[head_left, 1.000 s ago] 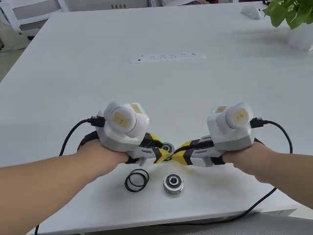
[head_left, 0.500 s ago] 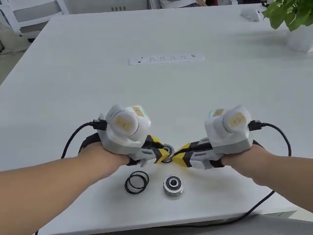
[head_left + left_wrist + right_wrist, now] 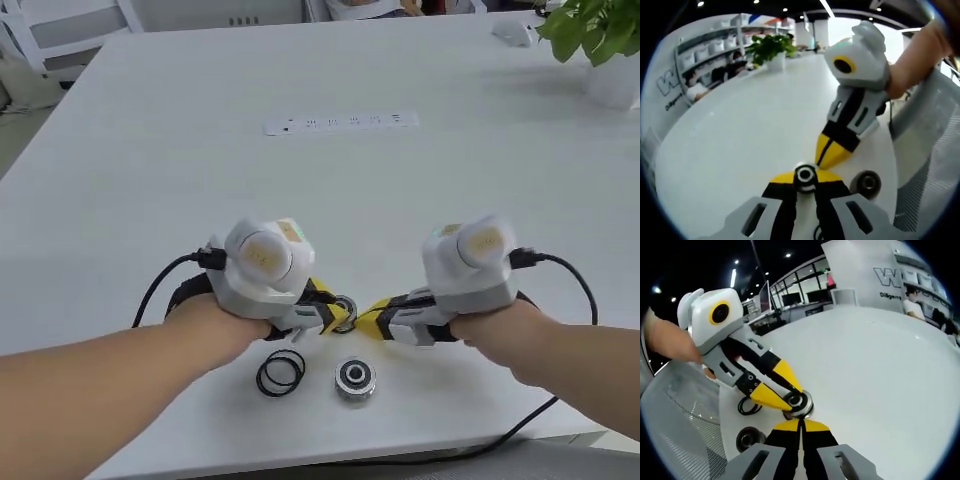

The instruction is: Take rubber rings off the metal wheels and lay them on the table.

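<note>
My left gripper [image 3: 333, 313] is shut on a small metal wheel [image 3: 344, 306], held just above the table; its own view shows the wheel [image 3: 805, 175] clamped between the yellow tips. My right gripper [image 3: 364, 319] points at it from the right with its jaws shut, tips touching the wheel's lower rim [image 3: 799, 402]. Whether anything is pinched between them I cannot make out. Black rubber rings [image 3: 280, 371] lie on the table below the left gripper, also visible as rings [image 3: 747, 405]. A second wheel [image 3: 355, 377] lies flat beside them, the same wheel [image 3: 867, 183] [image 3: 749, 438].
The white table's near edge [image 3: 330, 455] runs just below the rings and the wheel. A power strip [image 3: 340, 122] lies mid-table. A potted plant [image 3: 595, 30] stands at the far right. Black cables [image 3: 160, 285] trail from both grippers.
Both grippers keep nearly the same pose around the held wheel. The rings and the loose wheel have stayed put. The head view has drifted slightly.
</note>
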`<state>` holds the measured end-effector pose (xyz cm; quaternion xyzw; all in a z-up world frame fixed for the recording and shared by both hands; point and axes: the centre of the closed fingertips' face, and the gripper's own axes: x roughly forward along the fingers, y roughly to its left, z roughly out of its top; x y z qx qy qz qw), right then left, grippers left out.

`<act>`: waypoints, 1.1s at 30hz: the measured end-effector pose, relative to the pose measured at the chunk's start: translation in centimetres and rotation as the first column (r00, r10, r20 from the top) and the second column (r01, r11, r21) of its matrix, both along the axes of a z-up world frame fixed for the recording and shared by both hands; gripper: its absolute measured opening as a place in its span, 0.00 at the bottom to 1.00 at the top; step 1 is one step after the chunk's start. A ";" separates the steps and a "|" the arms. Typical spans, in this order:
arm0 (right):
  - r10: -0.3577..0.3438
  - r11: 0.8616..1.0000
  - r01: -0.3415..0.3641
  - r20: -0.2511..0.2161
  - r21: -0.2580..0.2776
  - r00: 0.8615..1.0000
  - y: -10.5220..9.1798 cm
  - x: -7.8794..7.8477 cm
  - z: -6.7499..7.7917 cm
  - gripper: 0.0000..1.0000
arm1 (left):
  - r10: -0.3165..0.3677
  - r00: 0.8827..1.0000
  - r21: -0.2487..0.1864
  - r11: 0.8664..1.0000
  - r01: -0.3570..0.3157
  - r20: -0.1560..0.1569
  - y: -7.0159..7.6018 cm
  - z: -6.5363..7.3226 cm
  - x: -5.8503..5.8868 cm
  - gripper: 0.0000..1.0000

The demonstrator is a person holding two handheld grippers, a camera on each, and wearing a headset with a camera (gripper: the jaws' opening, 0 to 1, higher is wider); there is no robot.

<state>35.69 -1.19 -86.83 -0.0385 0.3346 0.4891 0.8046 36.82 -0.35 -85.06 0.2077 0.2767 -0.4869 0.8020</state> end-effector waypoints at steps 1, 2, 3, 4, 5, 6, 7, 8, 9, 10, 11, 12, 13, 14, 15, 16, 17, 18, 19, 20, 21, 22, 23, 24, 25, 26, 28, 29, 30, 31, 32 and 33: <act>-0.008 1.000 0.008 -0.011 0.012 1.000 0.0 0.0 0.1 0.00 | 0.001 1.000 -0.001 1.000 -0.001 0.000 0.0 0.0 0.0 0.13; -0.017 1.000 0.018 -0.022 0.022 1.000 0.0 0.0 0.2 0.00 | 0.002 1.000 -0.001 1.000 -0.002 0.001 0.0 0.0 -0.1 0.13; -0.025 0.999 0.026 -0.032 0.031 0.999 -0.1 0.0 0.3 0.00 | 0.002 1.000 -0.001 1.000 -0.002 0.001 0.0 0.0 -0.1 0.13; -0.032 0.999 0.033 -0.041 0.038 0.999 -0.1 0.0 0.4 0.00 | 0.002 1.000 -0.001 1.000 -0.002 0.000 0.1 0.0 -0.1 0.13; -0.040 0.998 0.043 -0.050 0.045 0.998 -0.2 0.1 0.4 0.00 | 0.001 1.000 0.000 1.000 -0.001 0.000 0.1 0.0 -0.1 0.13; -0.047 0.997 0.050 -0.057 0.050 0.997 -0.3 0.1 0.4 0.00 | -0.001 1.000 0.001 1.000 0.001 0.000 0.1 0.0 -0.1 0.13; -0.051 0.997 0.054 -0.059 0.056 0.997 -0.3 0.2 0.5 0.00 | -0.002 1.000 0.002 1.000 0.002 -0.001 0.1 0.0 -0.2 0.13; -0.067 0.996 0.071 -0.065 0.059 0.996 -0.4 0.3 0.5 0.00 | -0.002 1.000 0.003 1.000 0.002 -0.001 0.2 0.0 -0.2 0.13; -0.070 0.995 0.074 -0.070 0.066 0.995 -0.4 0.3 0.6 0.00 | -0.002 1.000 0.003 1.000 0.002 -0.002 0.2 0.0 -0.2 0.13; -0.084 0.993 0.091 -0.088 0.079 0.993 -0.5 0.4 0.7 0.00 | -0.001 1.000 0.003 1.000 0.001 -0.002 0.2 0.0 -0.2 0.13; -0.085 0.992 0.092 -0.087 0.082 0.993 -0.6 0.4 0.8 0.00 | -0.001 1.000 0.004 1.000 0.001 -0.002 0.2 0.0 -0.2 0.13; -0.089 0.992 0.097 -0.091 0.086 0.992 -0.5 0.4 0.8 0.00 | 0.001 1.000 0.004 1.000 -0.001 -0.002 0.2 0.0 -0.3 0.13; -0.090 0.991 0.098 -0.092 0.088 0.992 -0.4 0.4 0.8 0.00 | 0.003 1.000 0.005 1.000 -0.003 -0.003 0.2 0.1 -0.3 0.13; -0.095 0.990 0.103 -0.095 0.092 0.991 -0.4 0.4 0.8 0.00 | 0.003 1.000 0.006 1.000 -0.003 -0.004 0.2 0.1 -0.4 0.13; -0.099 0.989 0.109 -0.099 0.098 0.990 -0.4 0.5 0.9 0.00 | 0.003 1.000 0.007 1.000 -0.003 -0.005 0.2 0.0 -0.4 0.13; -0.105 0.988 0.116 -0.104 0.106 0.989 -0.4 0.6 1.0 0.00 | 0.003 1.000 0.006 1.000 -0.003 -0.006 0.2 0.0 -0.4 0.13; -0.112 0.986 0.124 -0.109 0.115 0.988 -0.4 0.7 1.1 0.00 | 0.003 1.000 0.007 1.000 -0.003 -0.006 0.2 0.0 -0.4 0.13; -0.111 0.986 0.123 -0.108 0.114 0.988 -0.4 0.7 1.1 0.00 | 0.001 1.000 0.009 1.000 -0.001 -0.005 0.2 0.0 -0.5 0.13; -0.109 0.986 0.120 -0.102 0.114 0.989 -0.4 0.7 1.2 0.00 | -0.003 1.000 0.013 1.000 0.003 -0.005 0.2 0.0 -0.6 0.13; -0.109 0.986 0.121 -0.102 0.114 0.989 -0.4 0.6 1.3 0.00 | -0.003 1.000 0.014 1.000 0.003 -0.006 0.3 0.1 -0.6 0.13; -0.114 0.985 0.127 -0.107 0.121 0.988 -0.3 0.6 1.3 0.00 | -0.002 1.000 0.015 1.000 0.002 -0.008 0.3 0.0 -0.6 0.13; -0.119 0.983 0.133 -0.114 0.129 0.986 -0.3 0.6 1.4 0.00 | -0.001 1.000 0.016 1.000 0.002 -0.008 0.3 0.0 -0.6 0.13; -0.119 0.983 0.134 -0.115 0.129 0.986 -0.3 0.6 1.4 0.00 | -0.001 1.000 0.017 1.000 0.001 -0.006 0.3 0.0 -0.6 0.12; -0.120 0.982 0.134 -0.114 0.130 0.986 -0.3 0.5 1.4 0.00 | 0.001 1.000 0.018 1.000 -0.001 -0.004 0.3 0.0 -0.6 0.12; -0.120 0.982 0.135 -0.113 0.132 0.986 -0.3 0.5 1.5 0.00 | 0.003 1.000 0.019 1.000 -0.003 -0.003 0.2 0.0 -0.6 0.12; -0.120 0.982 0.134 -0.111 0.132 0.987 -0.3 0.5 1.5 0.00 | 0.005 1.000 0.018 1.000 -0.005 -0.001 0.2 0.0 -0.6 0.12; -0.117 0.982 0.131 -0.110 0.136 0.987 -0.2 0.5 1.6 0.00 | 0.009 1.000 0.015 1.000 -0.009 -0.002 0.2 0.0 -0.6 0.12; -0.117 0.981 0.132 -0.112 0.139 0.987 -0.2 0.4 1.7 0.00 | 0.007 1.000 0.015 1.000 -0.007 -0.001 0.2 0.0 -0.6 0.12; -0.118 0.981 0.133 -0.111 0.138 0.987 -0.2 0.3 1.7 0.00 | 0.006 1.000 0.016 1.000 -0.006 0.000 0.2 0.0 -0.6 0.12; -0.117 0.981 0.132 -0.112 0.138 0.987 -0.1 0.3 1.7 0.00 | 0.006 1.000 0.017 1.000 -0.006 0.001 0.2 0.0 -0.6 0.12; -0.118 0.981 0.134 -0.114 0.139 0.986 -0.2 0.3 1.7 0.00 | 0.007 1.000 0.017 1.000 -0.007 0.001 0.2 0.0 -0.6 0.12; -0.119 0.981 0.135 -0.117 0.140 0.986 -0.1 0.3 1.8 0.00 | 0.008 1.000 0.018 1.000 -0.009 0.001 0.2 0.0 -0.6 0.12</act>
